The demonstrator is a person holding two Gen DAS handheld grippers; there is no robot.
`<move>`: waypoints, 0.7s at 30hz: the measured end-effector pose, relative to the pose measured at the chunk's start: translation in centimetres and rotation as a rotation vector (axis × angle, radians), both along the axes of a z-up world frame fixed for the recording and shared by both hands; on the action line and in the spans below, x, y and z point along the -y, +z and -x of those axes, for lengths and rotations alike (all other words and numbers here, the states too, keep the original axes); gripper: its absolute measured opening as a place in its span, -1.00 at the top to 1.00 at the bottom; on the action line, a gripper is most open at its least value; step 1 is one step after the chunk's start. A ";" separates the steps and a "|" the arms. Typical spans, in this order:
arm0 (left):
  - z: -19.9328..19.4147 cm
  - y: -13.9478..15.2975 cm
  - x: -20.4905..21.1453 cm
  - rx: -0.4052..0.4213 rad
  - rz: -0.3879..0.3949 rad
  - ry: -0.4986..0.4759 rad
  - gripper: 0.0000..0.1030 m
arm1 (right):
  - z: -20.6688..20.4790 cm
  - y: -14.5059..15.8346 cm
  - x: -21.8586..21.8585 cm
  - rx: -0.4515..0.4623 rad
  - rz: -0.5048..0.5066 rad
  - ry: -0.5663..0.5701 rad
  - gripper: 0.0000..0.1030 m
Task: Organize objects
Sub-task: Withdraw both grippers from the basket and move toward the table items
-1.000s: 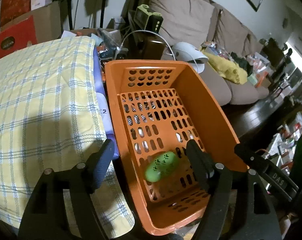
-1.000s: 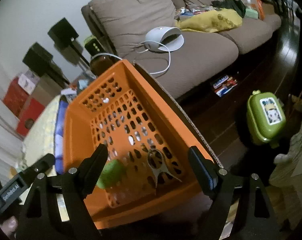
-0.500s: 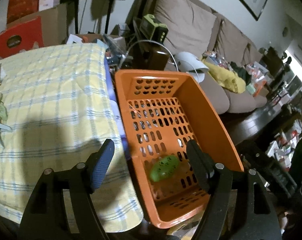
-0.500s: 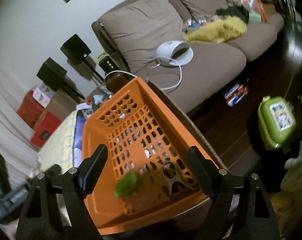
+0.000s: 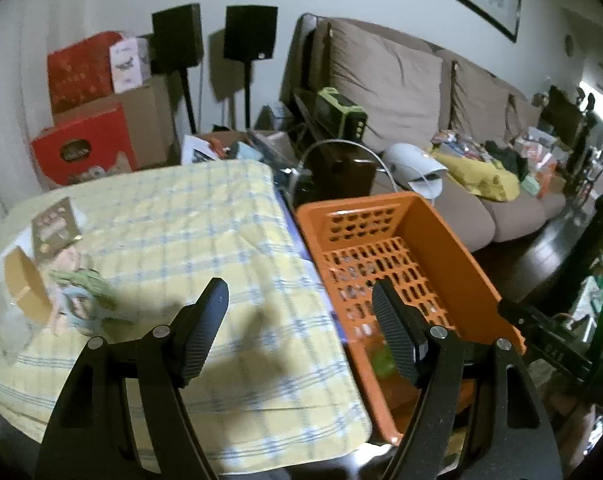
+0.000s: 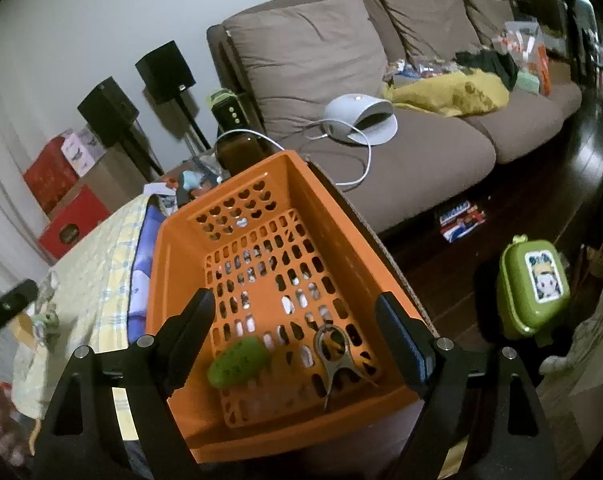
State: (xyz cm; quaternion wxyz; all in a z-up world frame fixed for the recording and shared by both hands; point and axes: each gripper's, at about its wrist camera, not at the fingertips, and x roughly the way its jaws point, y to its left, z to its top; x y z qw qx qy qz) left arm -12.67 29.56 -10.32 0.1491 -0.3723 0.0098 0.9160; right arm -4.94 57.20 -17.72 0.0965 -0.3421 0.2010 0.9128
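Orange basket (image 6: 173,280) holds two items; our left gripper (image 5: 301,320) and right gripper (image 6: 297,336), both wide apart and empty, should approach the pile (image 5: 77,292) at the cloth's (image 5: 205,232) left edge.

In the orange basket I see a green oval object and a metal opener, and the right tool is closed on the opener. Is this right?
Not quite. The right wrist view shows the right tool open and empty above the orange basket. The green oval object and the metal opener lie loose inside.

No text is clear enough to read. The red box (image 5: 86,145) beyond the far edge of the bed has a dark oval logo, but its letters are blurred. The sticker on the green case (image 6: 532,290) shows only a cartoon figure.
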 end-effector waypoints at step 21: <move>-2.8 12.1 20.5 -0.317 0.105 0.315 -0.41 | -0.6 1.3 3.7 -0.104 -0.071 0.082 -0.62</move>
